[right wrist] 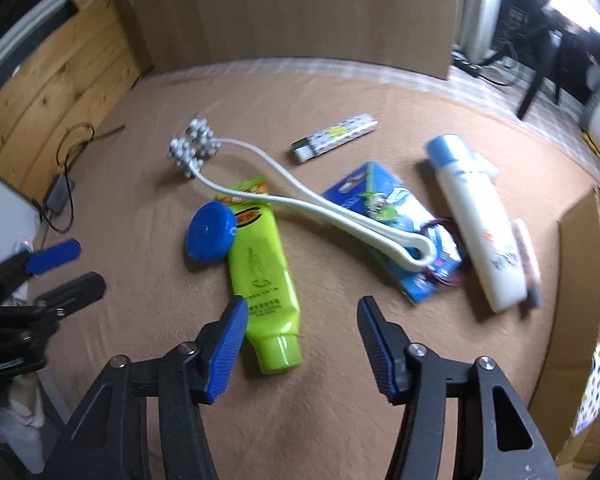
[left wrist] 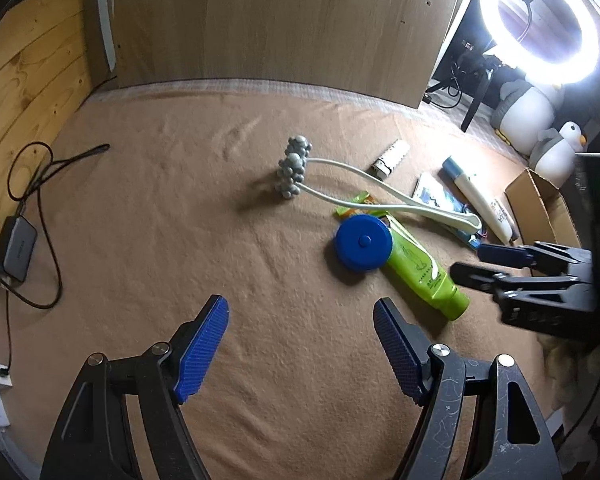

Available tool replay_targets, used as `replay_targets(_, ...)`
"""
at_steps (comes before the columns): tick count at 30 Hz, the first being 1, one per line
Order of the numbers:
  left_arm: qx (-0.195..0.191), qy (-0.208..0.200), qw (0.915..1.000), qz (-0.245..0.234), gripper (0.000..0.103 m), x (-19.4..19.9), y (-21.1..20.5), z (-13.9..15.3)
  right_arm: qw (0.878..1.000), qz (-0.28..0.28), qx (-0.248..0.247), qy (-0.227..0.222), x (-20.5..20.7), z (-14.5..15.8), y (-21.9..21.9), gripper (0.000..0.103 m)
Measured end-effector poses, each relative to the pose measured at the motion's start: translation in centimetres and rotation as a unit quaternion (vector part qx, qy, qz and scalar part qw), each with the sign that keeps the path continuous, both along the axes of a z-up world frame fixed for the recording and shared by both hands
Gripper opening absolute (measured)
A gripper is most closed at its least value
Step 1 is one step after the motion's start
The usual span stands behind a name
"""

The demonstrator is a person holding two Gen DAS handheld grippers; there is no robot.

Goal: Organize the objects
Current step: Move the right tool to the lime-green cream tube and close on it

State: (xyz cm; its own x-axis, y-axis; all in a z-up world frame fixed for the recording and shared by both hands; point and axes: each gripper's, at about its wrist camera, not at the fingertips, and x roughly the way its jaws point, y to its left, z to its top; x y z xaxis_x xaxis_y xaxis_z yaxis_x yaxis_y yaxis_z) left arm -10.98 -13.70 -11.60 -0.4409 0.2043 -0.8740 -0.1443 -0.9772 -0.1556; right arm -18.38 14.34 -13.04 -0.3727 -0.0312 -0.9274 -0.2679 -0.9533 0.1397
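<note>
On the tan blanket lie a green tube [right wrist: 265, 280] [left wrist: 420, 266], a blue round disc [right wrist: 209, 234] [left wrist: 363, 242], a white roller massager with silver balls [right wrist: 300, 196] [left wrist: 294, 168], a blue packet [right wrist: 388, 208], a white bottle [right wrist: 476, 220] [left wrist: 480, 200] and a patterned lighter [right wrist: 336, 136] [left wrist: 390, 159]. My right gripper [right wrist: 302, 308] is open just above the tube's cap end. My left gripper [left wrist: 302, 308] is open and empty over bare blanket; it also shows at the left edge of the right wrist view [right wrist: 80, 264].
A cardboard box [right wrist: 580, 288] [left wrist: 540, 204] stands at the right. A wooden panel [left wrist: 280, 20] stands behind the blanket. Cables and a charger [left wrist: 16, 248] lie at the left. A ring light [left wrist: 540, 24] and penguin toys [left wrist: 556, 148] are at the far right.
</note>
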Motion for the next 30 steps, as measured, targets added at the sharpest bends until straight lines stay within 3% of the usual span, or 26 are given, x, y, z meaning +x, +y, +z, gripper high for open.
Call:
replay_targets(14, -0.006, 0.019, 0.9998, 0.001, 0.078, 1.0, -1.3, 1.4, 0.997, 0.043, 0.041, -0.047, -3.1, -2.3, -2.2, 0.050)
replay_targets(19, -0.003, 0.023, 0.9997, 0.001, 0.078, 1.2, -1.4, 1.6, 0.997, 0.047, 0.041, -0.052, -3.5, -2.7, -2.7, 0.050)
replay_targets(23, -0.001, 0.022, 0.9997, 0.003, 0.078, 1.3, -1.4, 1.5, 0.997, 0.051, 0.027, -0.058, -3.5, -2.9, -2.8, 0.042)
replay_targets(30, -0.001, 0.020, 0.9998, 0.001, 0.078, 1.2, -1.3, 1.4, 0.997, 0.049, 0.013, -0.058, -2.8, -2.9, -2.4, 0.041)
